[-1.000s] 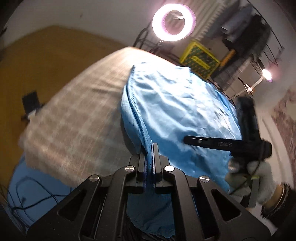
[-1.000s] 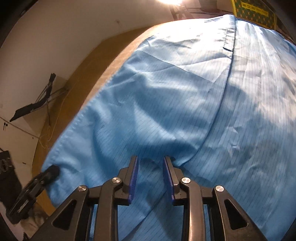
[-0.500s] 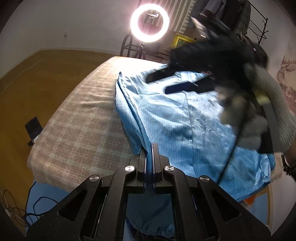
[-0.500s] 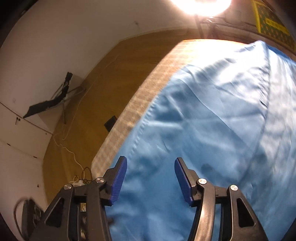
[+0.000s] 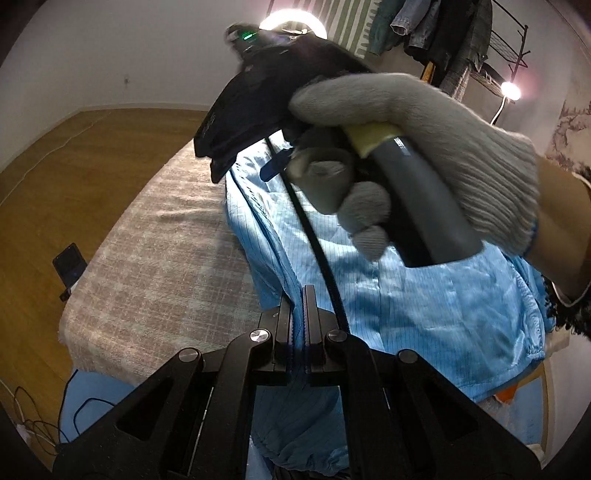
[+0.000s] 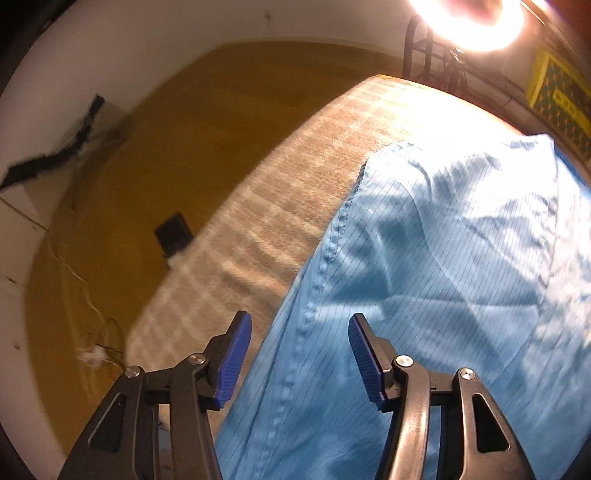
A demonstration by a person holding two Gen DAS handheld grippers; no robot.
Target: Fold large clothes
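A large light-blue garment (image 5: 424, 302) with thin dark stripes lies on a table under a beige checked cloth (image 5: 166, 258). My left gripper (image 5: 299, 295) is shut on the garment's folded edge near the table's front. A gloved hand (image 5: 424, 147) carries the right gripper high across the left wrist view, over the garment. In the right wrist view the right gripper (image 6: 299, 354) hangs open above the garment's (image 6: 443, 277) stitched left seam, its blue pads (image 6: 234, 358) touching nothing.
The checked cloth (image 6: 295, 192) is bare left of the garment. A wooden floor (image 5: 74, 166) surrounds the table, with a small black device (image 5: 68, 264) and cables on it. A ring light (image 5: 291, 22), a clothes rack (image 5: 461, 37) and a yellow crate (image 6: 557, 99) stand at the back.
My right gripper let go of the garment, opened wide and swept up and left toward the garment's left edge. The left gripper kept its grip with little movement.
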